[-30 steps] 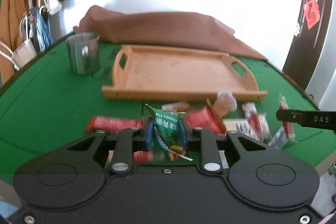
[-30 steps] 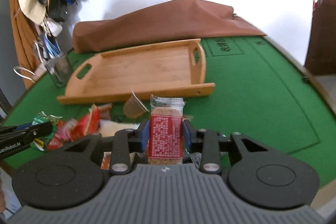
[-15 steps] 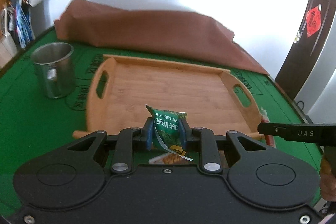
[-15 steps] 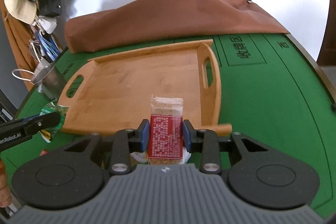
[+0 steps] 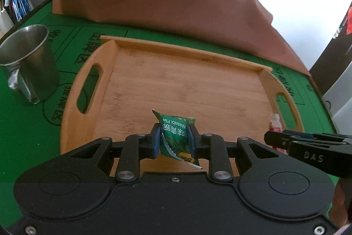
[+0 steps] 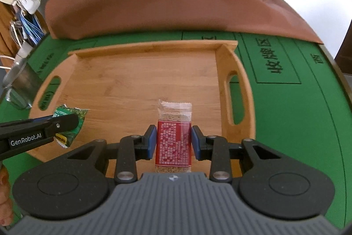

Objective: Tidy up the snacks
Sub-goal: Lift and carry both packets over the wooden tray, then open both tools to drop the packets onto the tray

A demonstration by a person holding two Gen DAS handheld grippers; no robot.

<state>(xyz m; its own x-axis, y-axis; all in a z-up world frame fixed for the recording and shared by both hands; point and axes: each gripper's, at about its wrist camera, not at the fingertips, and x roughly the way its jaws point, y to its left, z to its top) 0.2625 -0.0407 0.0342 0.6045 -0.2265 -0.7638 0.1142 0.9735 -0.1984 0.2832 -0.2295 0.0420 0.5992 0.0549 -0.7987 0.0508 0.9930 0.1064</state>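
Snacks ride in both grippers above the wooden tray (image 5: 180,80). Left gripper (image 5: 173,140) is clenched on a green wasabi packet (image 5: 175,136), held upright over the tray's near edge. Right gripper (image 6: 173,139) grasps a red cereal bar (image 6: 173,142) by its sides, its clear end pointing up. A steel mug (image 5: 28,63) stands on the green table (image 6: 297,113) just left of the tray, and a brown cloth (image 5: 165,3) lies behind it.

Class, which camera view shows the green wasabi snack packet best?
The left wrist view: the green wasabi packet sits centred between the left gripper pads, its print readable. The right wrist view shows only part of it at the left edge, behind that gripper's finger.
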